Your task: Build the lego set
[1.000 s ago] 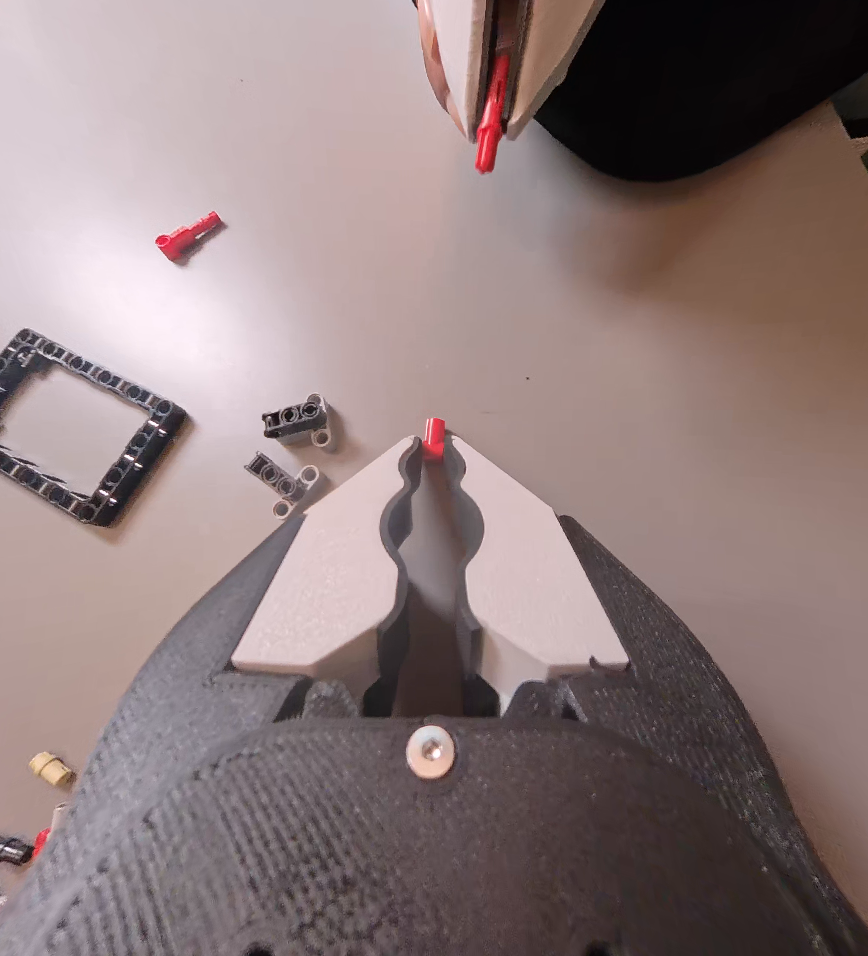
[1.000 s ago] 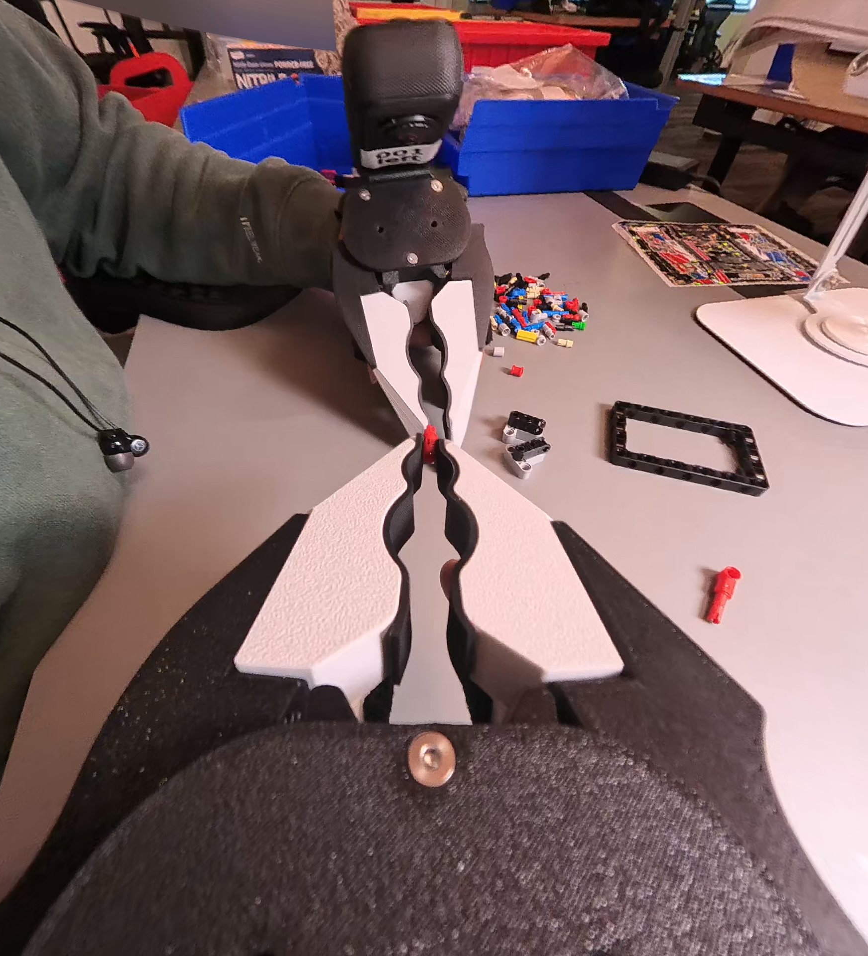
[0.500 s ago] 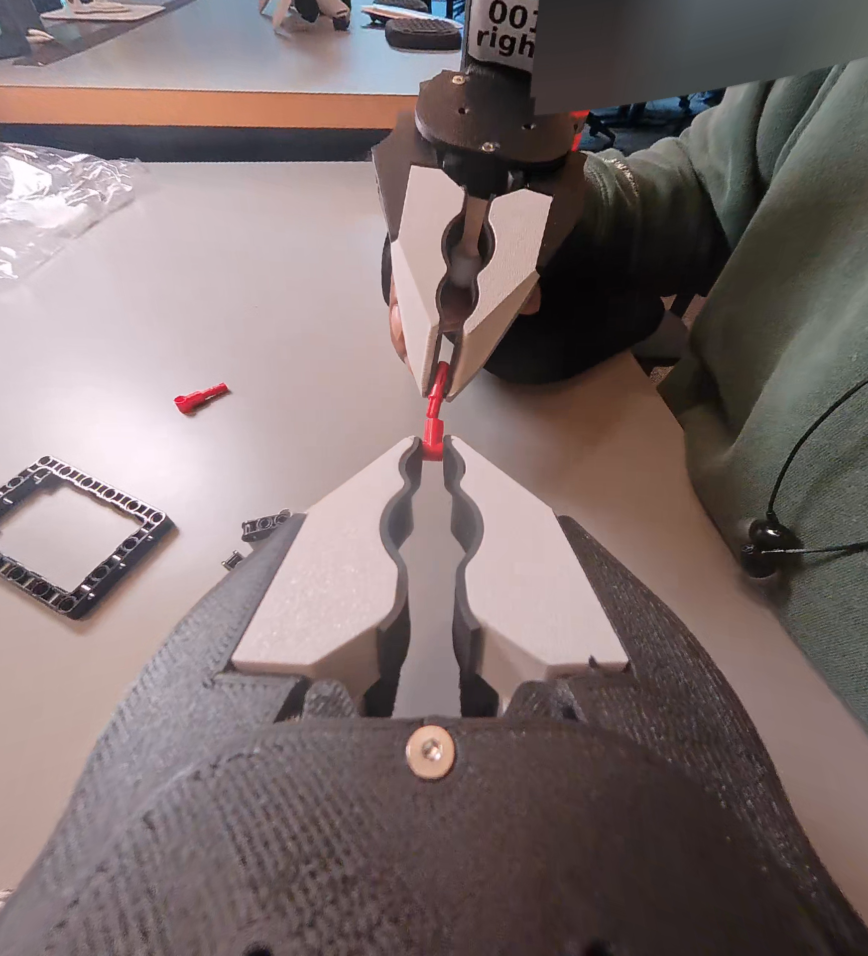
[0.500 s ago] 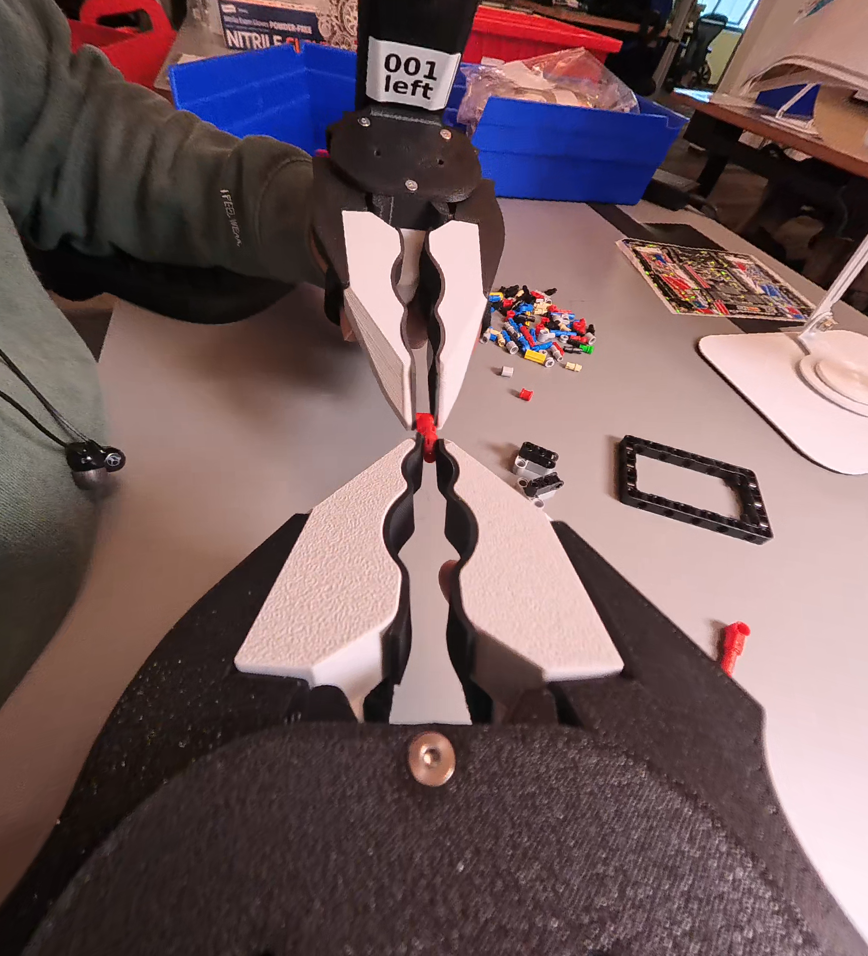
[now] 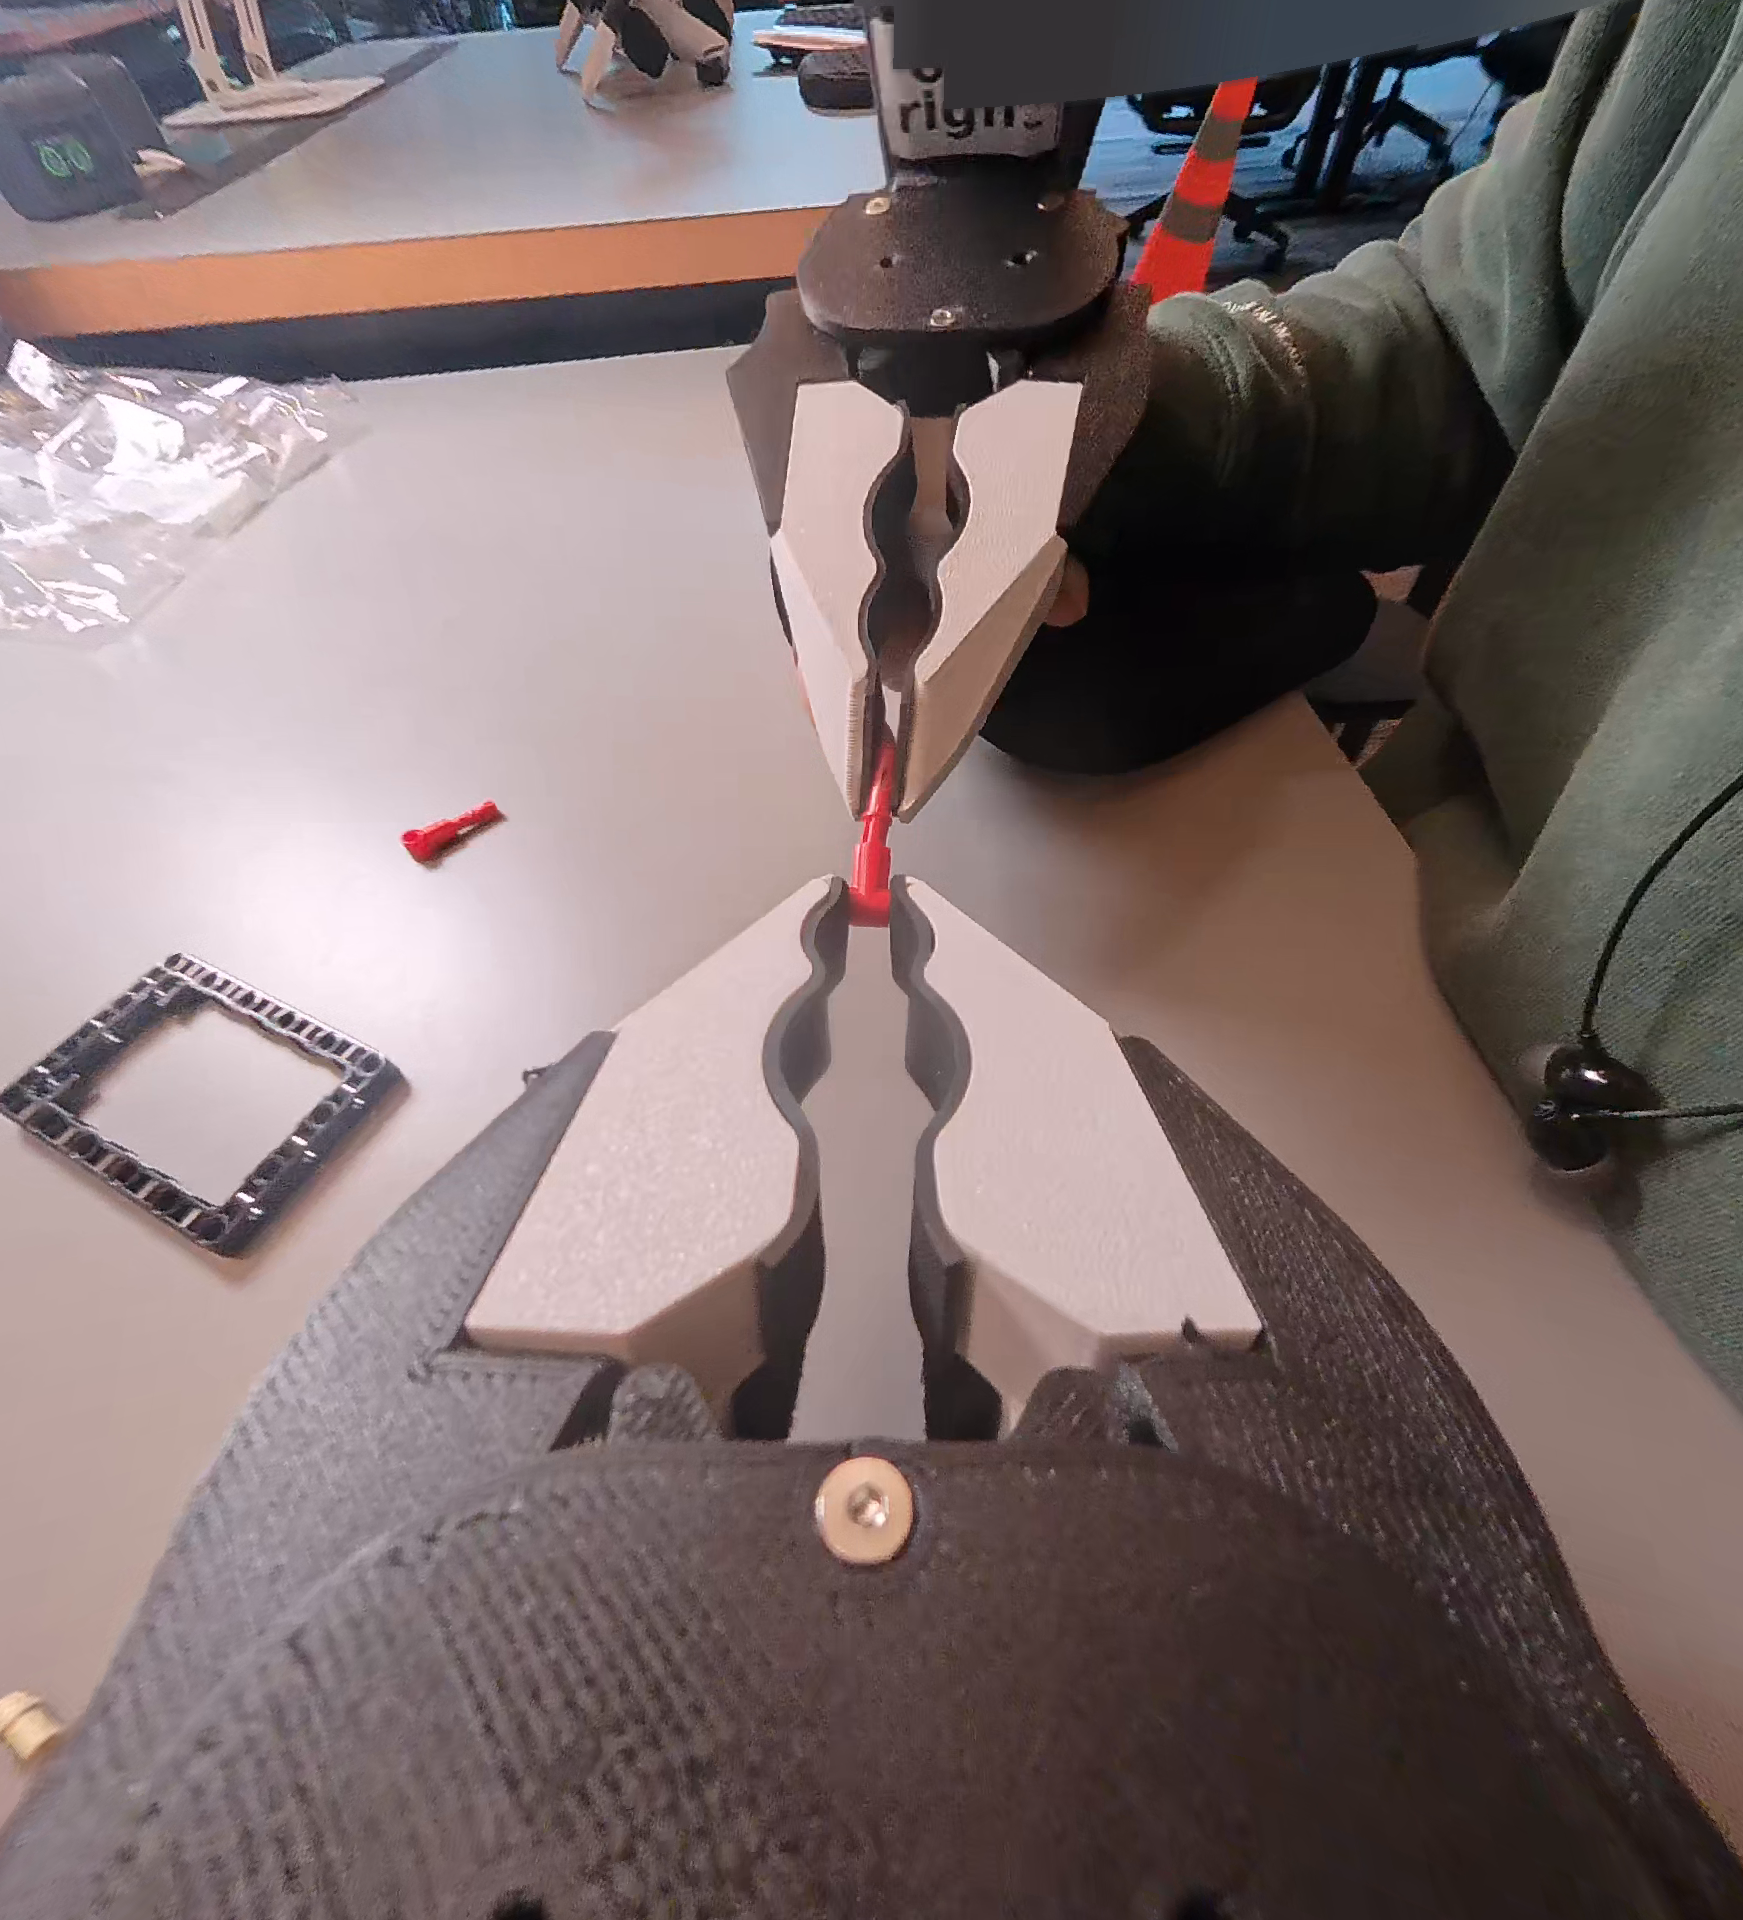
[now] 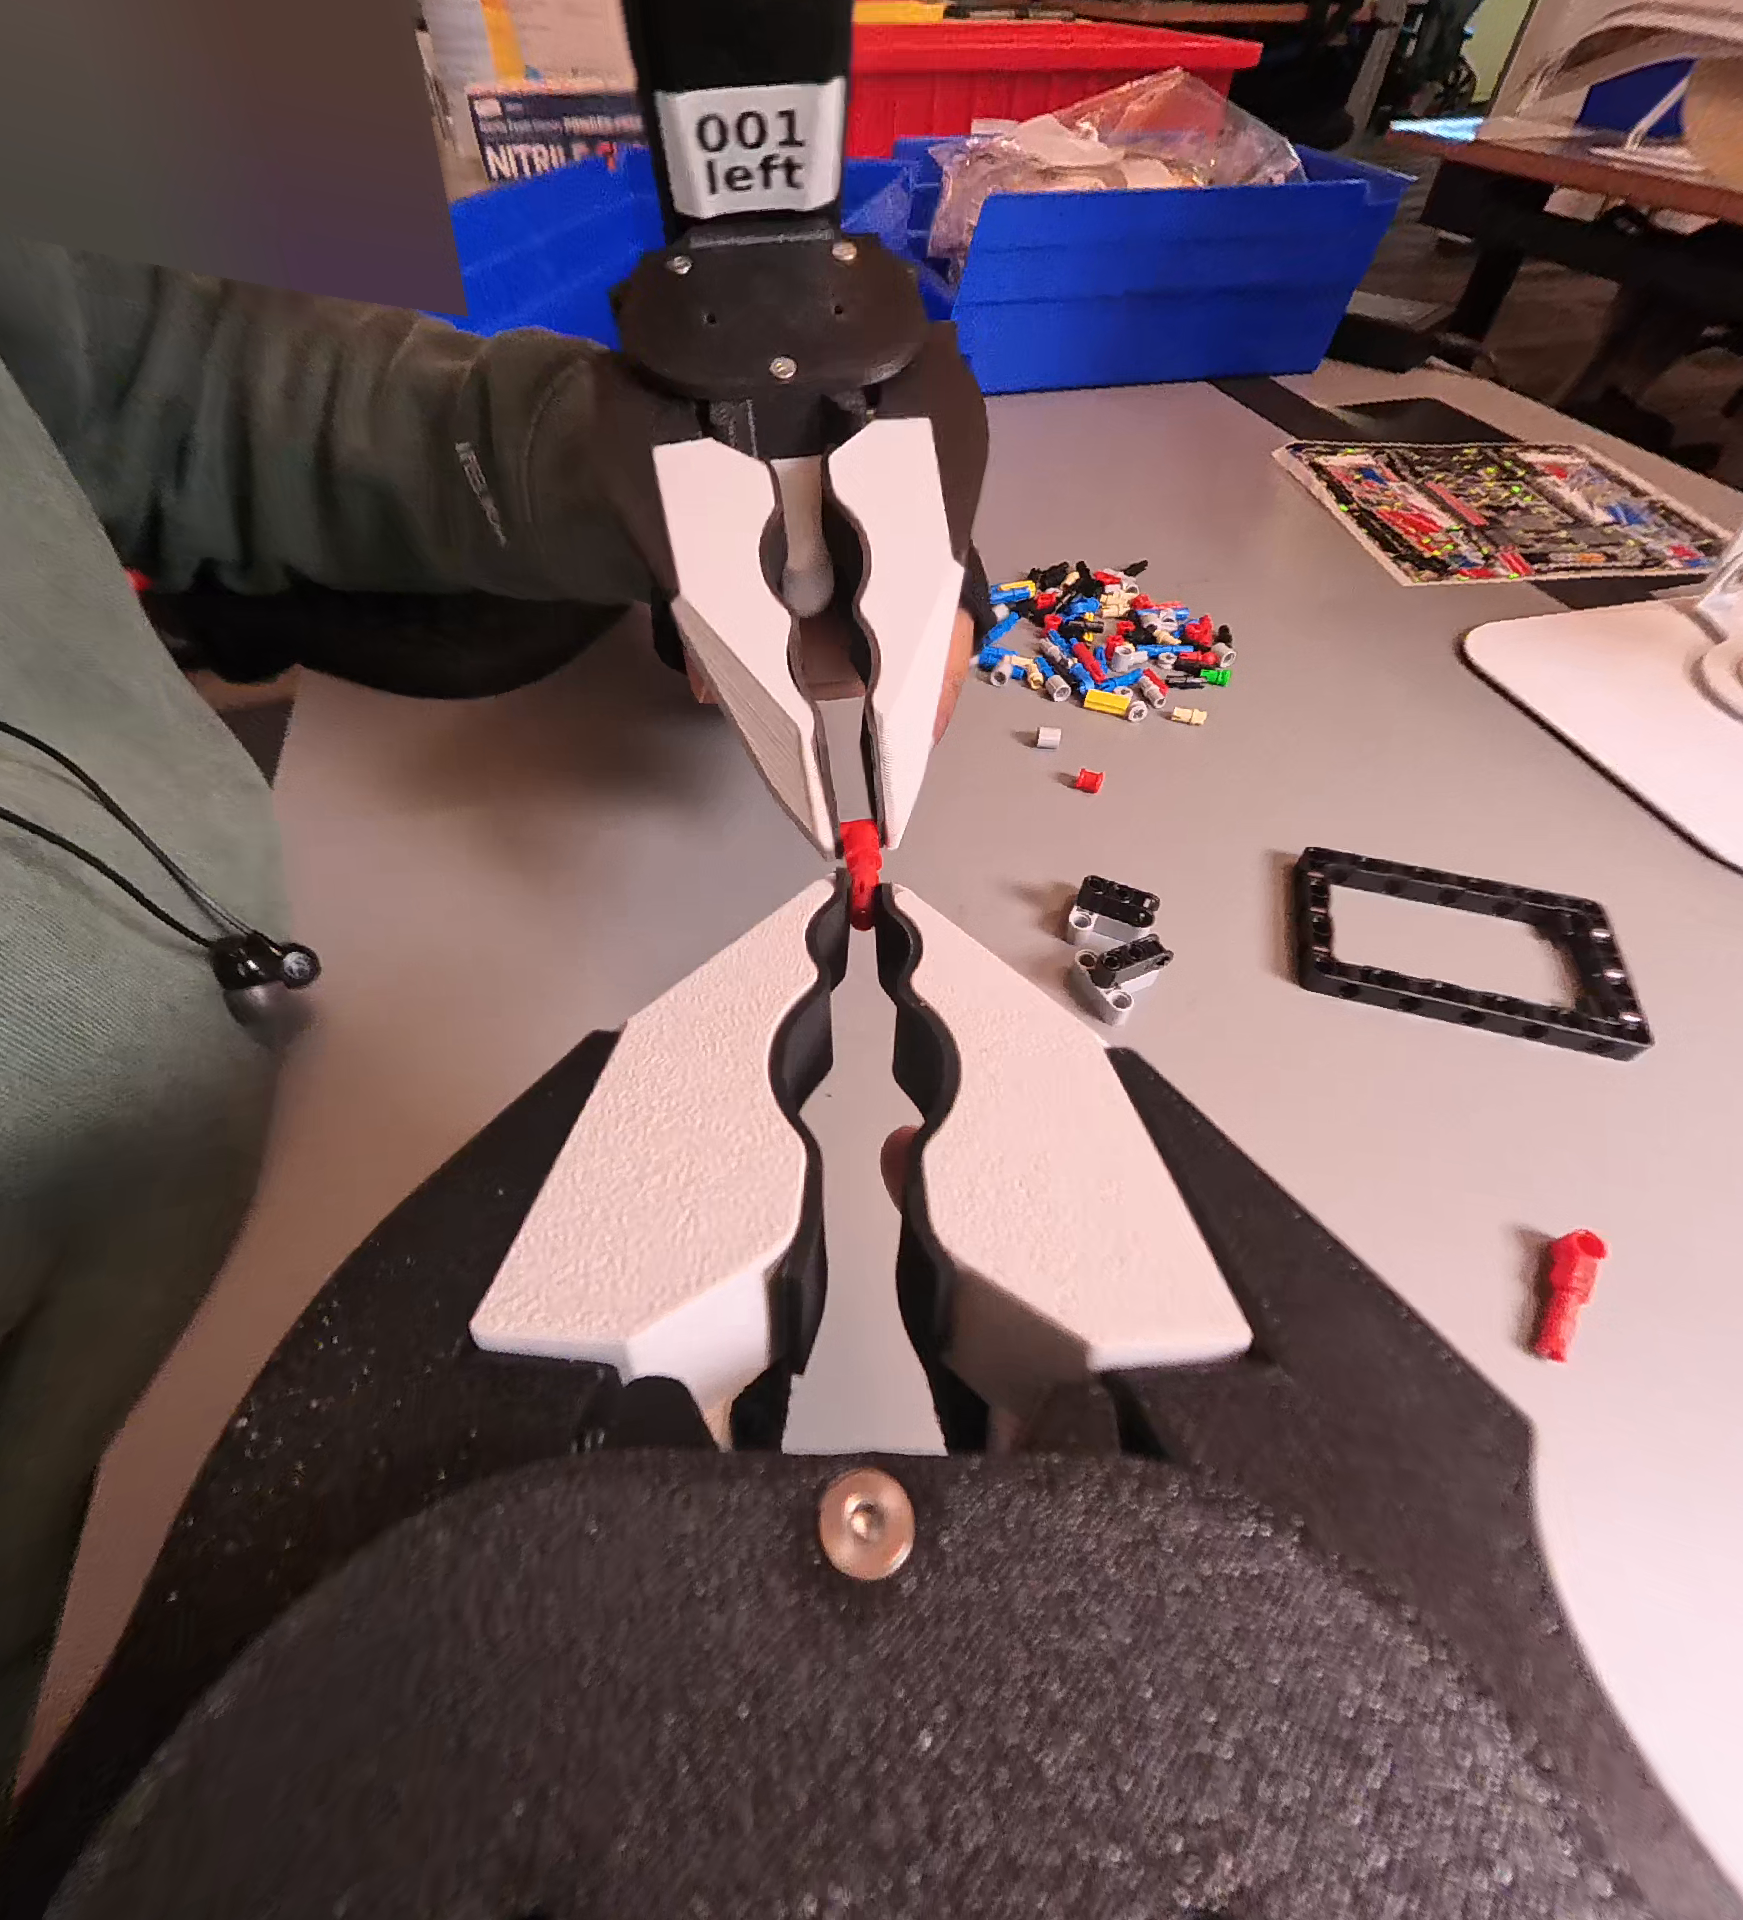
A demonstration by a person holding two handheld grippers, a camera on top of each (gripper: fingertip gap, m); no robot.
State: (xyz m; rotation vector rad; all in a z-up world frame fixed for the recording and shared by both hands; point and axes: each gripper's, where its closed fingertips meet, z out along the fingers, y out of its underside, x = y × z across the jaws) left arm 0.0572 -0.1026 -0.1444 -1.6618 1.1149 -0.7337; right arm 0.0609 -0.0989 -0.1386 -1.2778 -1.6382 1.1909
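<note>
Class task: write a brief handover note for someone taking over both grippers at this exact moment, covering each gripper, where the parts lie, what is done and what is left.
Left gripper: shut on a small red piece.
Right gripper: shut on a red pin. The two red parts meet tip to tip above the table; whether they are fully seated cannot be told.
On the table: black frame, two black-and-grey connectors, a spare red pin, a pile of small parts.
Done: both parts picked up and aligned.
Left: press the join home, then the rest of the build.
</note>
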